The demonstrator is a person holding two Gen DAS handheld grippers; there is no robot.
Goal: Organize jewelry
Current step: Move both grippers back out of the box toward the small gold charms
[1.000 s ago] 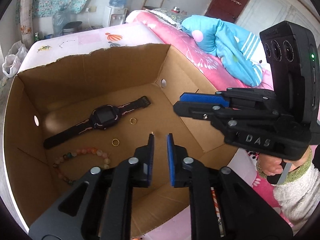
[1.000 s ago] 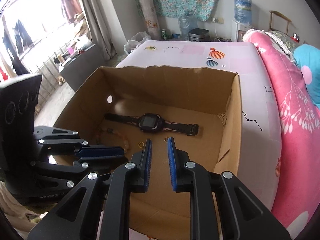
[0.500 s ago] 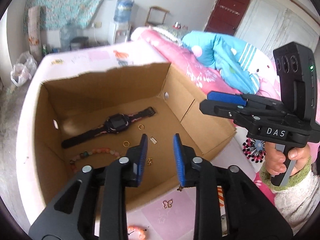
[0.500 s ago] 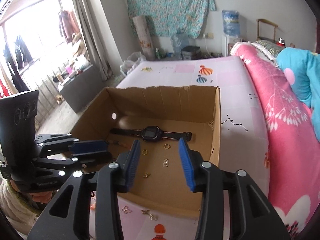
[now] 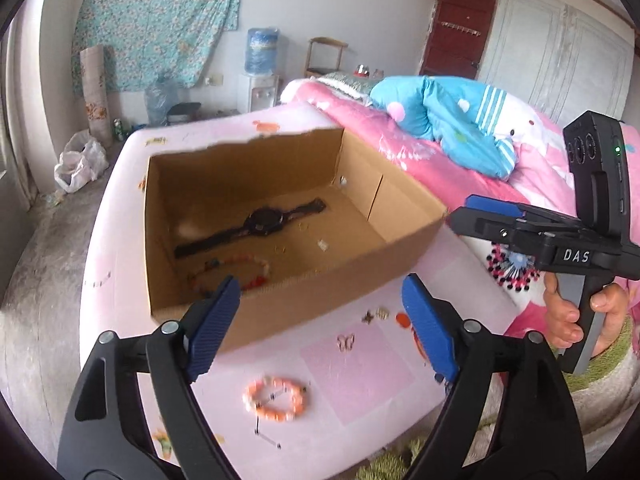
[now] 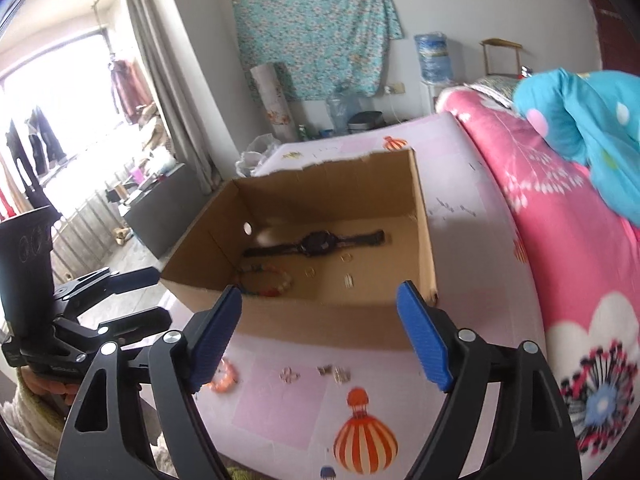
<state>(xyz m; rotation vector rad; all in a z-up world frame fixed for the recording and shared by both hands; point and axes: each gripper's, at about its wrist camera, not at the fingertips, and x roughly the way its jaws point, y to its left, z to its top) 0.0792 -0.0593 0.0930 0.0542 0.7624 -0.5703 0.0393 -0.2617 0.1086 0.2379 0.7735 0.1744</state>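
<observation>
Both grippers pulled back from over the box; left gripper and right gripper jaws just opened wide, nothing between them. Watch and beads inside the box. Orange bracelet and small charms lie in front of the box, probably next.

- You can read "DAS" in white letters on the black body of your right gripper, right of the cardboard box.

A home bedroom: pink quilt on a bed at right, water dispenser at the back wall
</observation>
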